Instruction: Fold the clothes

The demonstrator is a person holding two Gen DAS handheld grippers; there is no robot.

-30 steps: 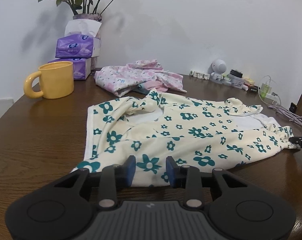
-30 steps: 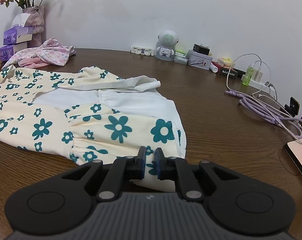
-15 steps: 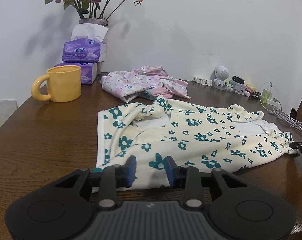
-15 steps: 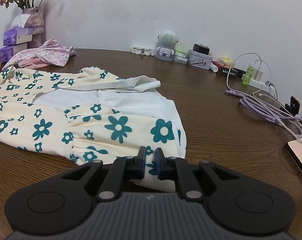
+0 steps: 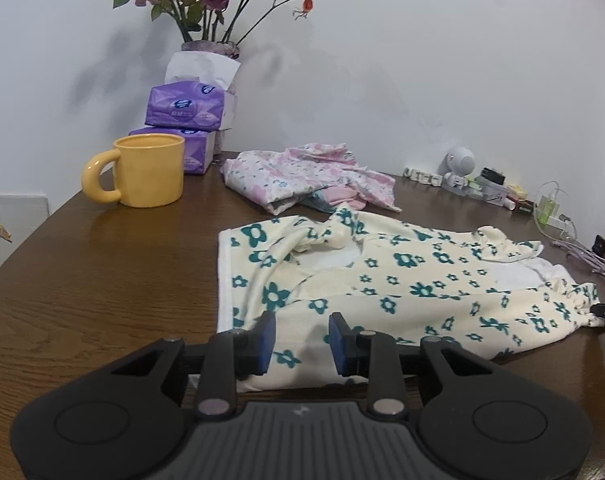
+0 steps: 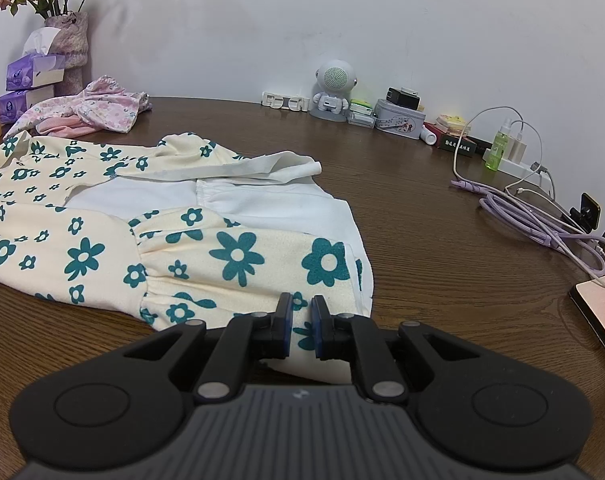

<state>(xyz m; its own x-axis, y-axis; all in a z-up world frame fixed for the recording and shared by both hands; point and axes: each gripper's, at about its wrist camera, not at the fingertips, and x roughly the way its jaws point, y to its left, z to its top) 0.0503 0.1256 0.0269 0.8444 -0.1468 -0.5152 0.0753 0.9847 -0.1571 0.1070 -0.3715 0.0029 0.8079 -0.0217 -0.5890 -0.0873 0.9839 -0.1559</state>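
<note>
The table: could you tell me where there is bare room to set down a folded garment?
Bare wood lies between the yellow mug and the flowered garment, and between its white hem and the purple cables. The wall edge is crowded.

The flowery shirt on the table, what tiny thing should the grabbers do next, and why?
Probably close the left gripper on the near hem. The right gripper looks pinched on the other end of the flowery shirt, but the left one's pads sit apart with cloth between them, so that side isn't gripped. With both ends held, the shirt, lying flat on the table, could be folded over evenly.
</note>
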